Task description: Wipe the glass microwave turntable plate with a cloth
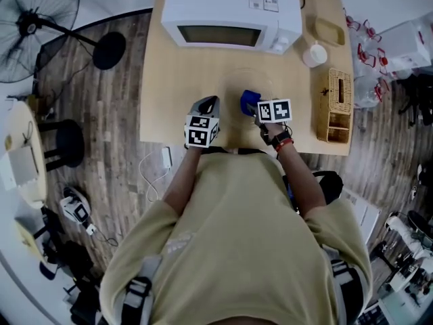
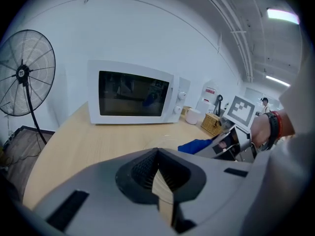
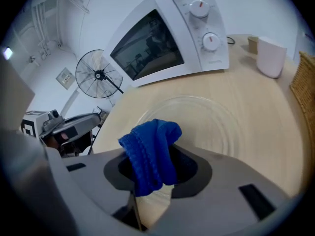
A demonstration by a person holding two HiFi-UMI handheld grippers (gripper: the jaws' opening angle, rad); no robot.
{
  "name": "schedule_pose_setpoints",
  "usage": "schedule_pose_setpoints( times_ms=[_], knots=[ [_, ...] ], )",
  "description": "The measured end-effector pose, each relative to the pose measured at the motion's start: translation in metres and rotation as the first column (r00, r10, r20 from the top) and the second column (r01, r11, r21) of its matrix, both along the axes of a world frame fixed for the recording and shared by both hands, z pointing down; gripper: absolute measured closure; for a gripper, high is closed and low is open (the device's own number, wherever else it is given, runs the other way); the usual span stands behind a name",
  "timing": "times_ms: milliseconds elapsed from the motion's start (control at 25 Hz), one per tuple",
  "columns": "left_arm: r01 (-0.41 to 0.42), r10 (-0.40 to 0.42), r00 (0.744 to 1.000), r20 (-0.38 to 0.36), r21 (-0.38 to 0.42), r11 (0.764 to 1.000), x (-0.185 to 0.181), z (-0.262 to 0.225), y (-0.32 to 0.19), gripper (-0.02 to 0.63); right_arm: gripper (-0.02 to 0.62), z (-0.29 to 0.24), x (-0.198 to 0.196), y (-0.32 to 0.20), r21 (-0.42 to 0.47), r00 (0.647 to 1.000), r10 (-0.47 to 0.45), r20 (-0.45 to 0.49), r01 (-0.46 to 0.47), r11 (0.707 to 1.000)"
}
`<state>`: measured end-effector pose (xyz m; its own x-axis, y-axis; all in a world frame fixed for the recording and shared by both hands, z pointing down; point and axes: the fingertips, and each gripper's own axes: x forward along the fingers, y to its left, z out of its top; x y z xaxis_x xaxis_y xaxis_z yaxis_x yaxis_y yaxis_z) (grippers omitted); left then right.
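The clear glass turntable plate [image 1: 237, 80] lies flat on the wooden table [image 1: 176, 80] in front of the microwave [image 1: 230, 12]; its rings show faintly in the right gripper view [image 3: 211, 117]. My right gripper [image 1: 254, 108] [image 3: 160, 156] is shut on a bunched blue cloth [image 1: 248, 100] [image 3: 152, 136], held over the plate's near edge. My left gripper [image 1: 208, 104] [image 2: 157, 154] is shut with nothing between its pads, just left of the plate, tips low over the table. In the left gripper view the cloth [image 2: 196, 145] and the right gripper [image 2: 231, 141] are at the right.
A white mug [image 1: 314, 54] and a yellow dish [image 1: 329, 31] stand right of the microwave. A wicker basket [image 1: 335, 107] sits at the table's right edge. A standing fan [image 1: 34, 26] and a stool [image 1: 67, 144] are on the floor to the left.
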<state>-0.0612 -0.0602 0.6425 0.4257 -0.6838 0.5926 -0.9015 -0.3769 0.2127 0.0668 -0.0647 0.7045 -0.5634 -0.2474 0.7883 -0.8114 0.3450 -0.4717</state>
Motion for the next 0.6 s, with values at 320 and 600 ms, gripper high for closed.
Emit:
schedule_pose_setpoints(
  times_ms=[320, 600],
  knots=[
    [0.090, -0.089, 0.996, 0.012, -0.026, 0.996, -0.041, 0.005, 0.012, 0.588, 0.446, 0.005, -0.078, 0.018, -0.060, 0.986, -0.133, 0.103, 0.140, 0.988],
    [0.147, -0.146, 0.989, 0.018, -0.036, 0.989, -0.065, 0.008, 0.023, 0.588, 0.446, 0.017, -0.117, 0.022, -0.079, 0.977, -0.178, 0.116, 0.188, 0.979]
  ],
)
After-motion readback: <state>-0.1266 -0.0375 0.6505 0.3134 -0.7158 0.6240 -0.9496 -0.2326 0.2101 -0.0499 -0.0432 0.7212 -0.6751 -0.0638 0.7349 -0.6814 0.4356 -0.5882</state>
